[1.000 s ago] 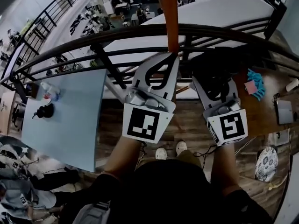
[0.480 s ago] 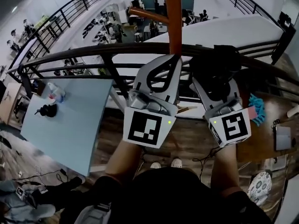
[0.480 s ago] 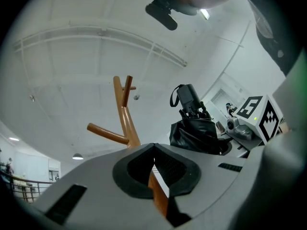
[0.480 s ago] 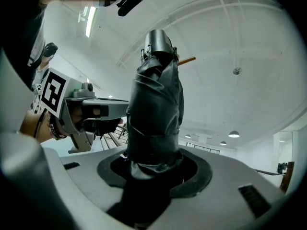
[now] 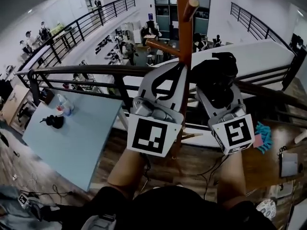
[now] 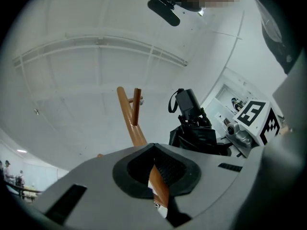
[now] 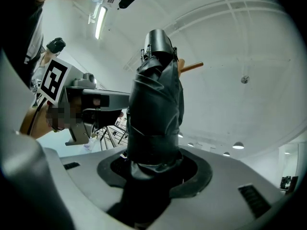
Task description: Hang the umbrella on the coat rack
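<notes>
The orange wooden coat rack pole (image 5: 184,28) stands straight ahead, with one peg (image 5: 191,6) near its top and another (image 5: 163,48) lower on the left. My right gripper (image 5: 218,87) is shut on the folded black umbrella (image 5: 214,73), which stands upright just right of the pole. In the right gripper view the umbrella (image 7: 156,109) rises from the jaws (image 7: 153,164), handle (image 7: 158,44) uppermost, a peg (image 7: 189,67) behind it. My left gripper (image 5: 178,68) has its jaw tips together against the pole; the pole (image 6: 127,109) shows through the gap behind the tips (image 6: 153,147).
A black curved railing (image 5: 81,71) runs behind the rack, with a lower floor and people beyond. A pale blue table (image 5: 81,138) at the left carries a bottle (image 5: 64,107) and a small black object (image 5: 55,121). A teal cloth (image 5: 264,131) lies on a wooden surface at the right.
Both grippers have risen along the pole, the umbrella going up with the right one. The rack's upper pegs have come into the head view.
</notes>
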